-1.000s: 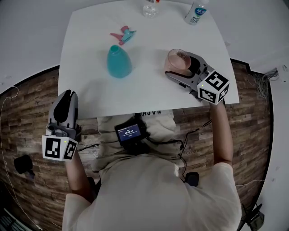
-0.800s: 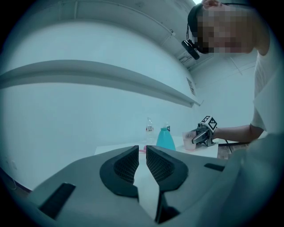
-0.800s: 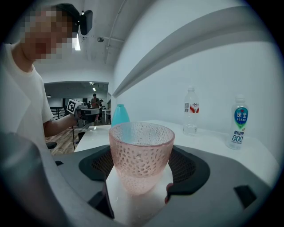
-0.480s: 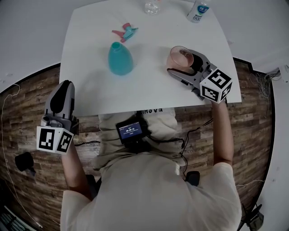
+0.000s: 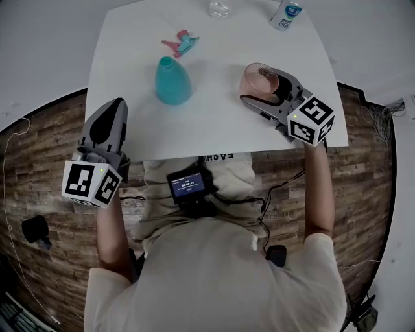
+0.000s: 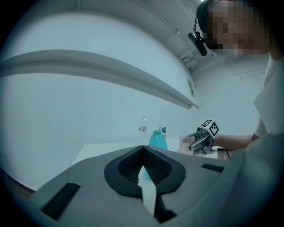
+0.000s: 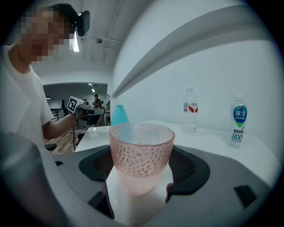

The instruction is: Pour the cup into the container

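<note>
A pink dimpled cup (image 5: 256,78) stands on the white table (image 5: 214,130) at the right, with my right gripper (image 5: 256,87) closed around it. In the right gripper view both pads touch the sides of the cup (image 7: 141,150), and my right gripper (image 7: 141,165) holds it upright. The teal container (image 5: 172,83), an open-necked bottle body, stands left of the cup; it also shows behind the cup (image 7: 119,116) and past my left jaws (image 6: 157,139). My left gripper (image 5: 115,104) is shut and empty, its tips at the table's left front edge (image 6: 143,150).
A pink-and-teal spray head (image 5: 180,44) lies behind the container. A clear bottle (image 5: 219,8) and a white-labelled bottle (image 5: 285,14) stand at the far edge. Wooden floor surrounds the table, and the person's body is at its near edge.
My left gripper has moved right and forward, towards the table's front left edge. The right gripper and the cup have not moved.
</note>
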`<state>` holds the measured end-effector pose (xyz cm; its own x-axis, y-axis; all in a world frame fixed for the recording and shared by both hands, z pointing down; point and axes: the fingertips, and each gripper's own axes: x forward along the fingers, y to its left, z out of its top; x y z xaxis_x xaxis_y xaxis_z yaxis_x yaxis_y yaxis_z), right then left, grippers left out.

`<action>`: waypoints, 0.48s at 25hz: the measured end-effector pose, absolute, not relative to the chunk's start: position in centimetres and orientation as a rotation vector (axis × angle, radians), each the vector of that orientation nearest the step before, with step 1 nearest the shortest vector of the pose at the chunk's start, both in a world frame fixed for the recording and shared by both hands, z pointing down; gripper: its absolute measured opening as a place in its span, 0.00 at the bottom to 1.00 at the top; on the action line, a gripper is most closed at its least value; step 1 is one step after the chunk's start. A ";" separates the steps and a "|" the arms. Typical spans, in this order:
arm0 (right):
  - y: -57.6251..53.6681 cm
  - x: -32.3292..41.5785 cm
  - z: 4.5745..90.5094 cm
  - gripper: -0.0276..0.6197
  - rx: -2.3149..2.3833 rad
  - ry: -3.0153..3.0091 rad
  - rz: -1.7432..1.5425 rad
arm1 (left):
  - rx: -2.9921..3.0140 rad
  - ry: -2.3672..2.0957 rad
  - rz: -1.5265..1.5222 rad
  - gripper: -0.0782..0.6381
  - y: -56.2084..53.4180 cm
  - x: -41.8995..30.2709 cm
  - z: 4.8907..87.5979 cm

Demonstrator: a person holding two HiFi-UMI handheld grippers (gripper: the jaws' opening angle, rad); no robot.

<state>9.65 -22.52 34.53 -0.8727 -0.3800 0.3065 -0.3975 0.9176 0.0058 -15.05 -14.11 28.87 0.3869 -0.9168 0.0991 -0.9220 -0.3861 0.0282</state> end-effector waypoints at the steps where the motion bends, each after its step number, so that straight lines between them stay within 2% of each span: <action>1: -22.5 9.6 34.5 0.61 0.578 -2.775 0.083 | 2.550 -1.692 0.101 0.12 -14.3 -14.7 29.0; 12: -22.6 9.3 34.6 0.61 0.577 -2.777 0.085 | 2.537 -1.757 0.054 0.12 -16.8 -13.1 30.5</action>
<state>9.26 -22.56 34.63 -0.8734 -0.3801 0.3046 -0.3979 0.9174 0.0038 -13.11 -16.78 30.48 0.3514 -0.9343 0.0604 -0.9362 -0.3505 0.0253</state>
